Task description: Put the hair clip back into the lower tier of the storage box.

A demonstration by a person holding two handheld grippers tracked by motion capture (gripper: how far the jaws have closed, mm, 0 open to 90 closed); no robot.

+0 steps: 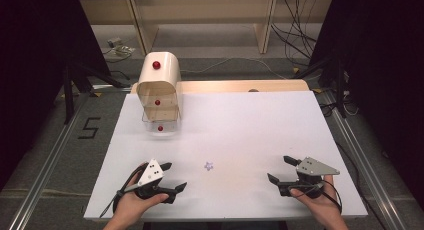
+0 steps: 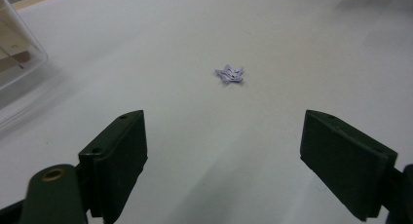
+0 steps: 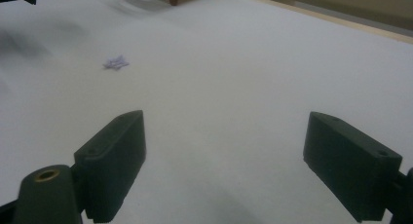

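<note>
Your left gripper (image 1: 173,176) and right gripper (image 1: 281,170) stand wide open, gripping nothing; the small lilac star-shaped paper piece (image 1: 208,166) lies between them, nearer the left.

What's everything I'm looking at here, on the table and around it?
star-shaped piece: one, pale purple, flat on the table between the two grippers
drawer cabinet: one, cream with clear drawers and red knobs, far left of the table
table: one, white top
shelving: one, light wood, behind the table
cables: several, black, on the floor far right
left gripper: one, black, jaws open, near left edge
right gripper: one, black, jaws open, near right edge
hands: two, holding the grippers
</note>
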